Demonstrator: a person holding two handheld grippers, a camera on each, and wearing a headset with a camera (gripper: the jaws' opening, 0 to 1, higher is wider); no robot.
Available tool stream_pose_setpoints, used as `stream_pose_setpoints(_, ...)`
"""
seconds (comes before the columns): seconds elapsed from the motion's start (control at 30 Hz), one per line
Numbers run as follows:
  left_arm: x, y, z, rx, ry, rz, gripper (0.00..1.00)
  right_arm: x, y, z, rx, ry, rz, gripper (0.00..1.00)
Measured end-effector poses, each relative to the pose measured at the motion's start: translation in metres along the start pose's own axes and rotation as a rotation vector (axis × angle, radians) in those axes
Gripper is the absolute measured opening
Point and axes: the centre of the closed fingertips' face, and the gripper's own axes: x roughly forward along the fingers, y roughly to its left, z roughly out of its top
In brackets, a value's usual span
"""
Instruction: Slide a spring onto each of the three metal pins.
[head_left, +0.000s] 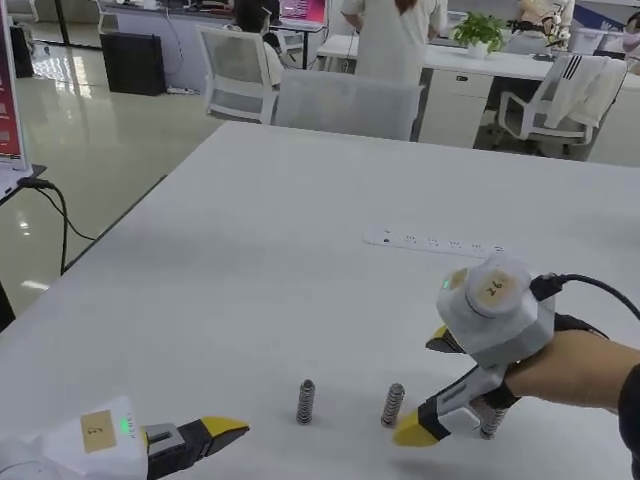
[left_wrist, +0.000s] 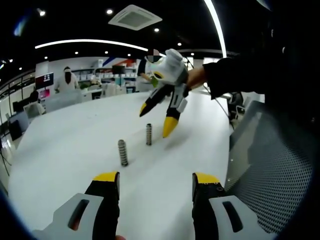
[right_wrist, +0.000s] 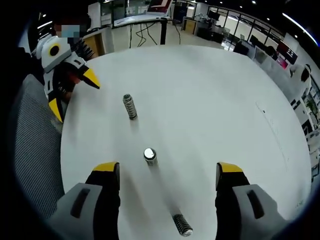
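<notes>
Three grey coiled metal springs stand upright in a row on the white workbench top (head_left: 300, 250), well apart from one another. They are the left spring (head_left: 306, 401), the middle spring (head_left: 392, 404) and the right spring (head_left: 490, 420), the last partly hidden behind the white right gripper with yellow tips (head_left: 428, 388). A person's hand (head_left: 575, 368) holds that gripper low over the table. Its jaws are spread wide with nothing gripped, and the lower yellow tip is down near the surface, just beside the middle spring.

Seen from the right gripper view, the middle spring lies ahead between the parted jaws without touching either, and it shows a pale round cap at its top. The right spring sits nearer the camera and the left spring farther off. Whether a pin runs through each coil cannot be told.

The matching left gripper (left_wrist: 156, 178) hovers near the table's edge, short of the left spring, its jaws also apart and empty. From the left gripper view, two springs stand ahead with the right gripper poised over the far end of the row. A white power strip (head_left: 435, 242) lies farther back on the table, and a grey mesh chair back (left_wrist: 270, 165) is beside the bench.
</notes>
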Motion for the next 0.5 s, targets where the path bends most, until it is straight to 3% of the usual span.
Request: stream_pose_setpoints(0.5,0.005,-0.002,0.005,0.015,0.004,-0.017,0.53,-0.026,-0.015,-0.019,0.12,-0.088,-0.098,0.8)
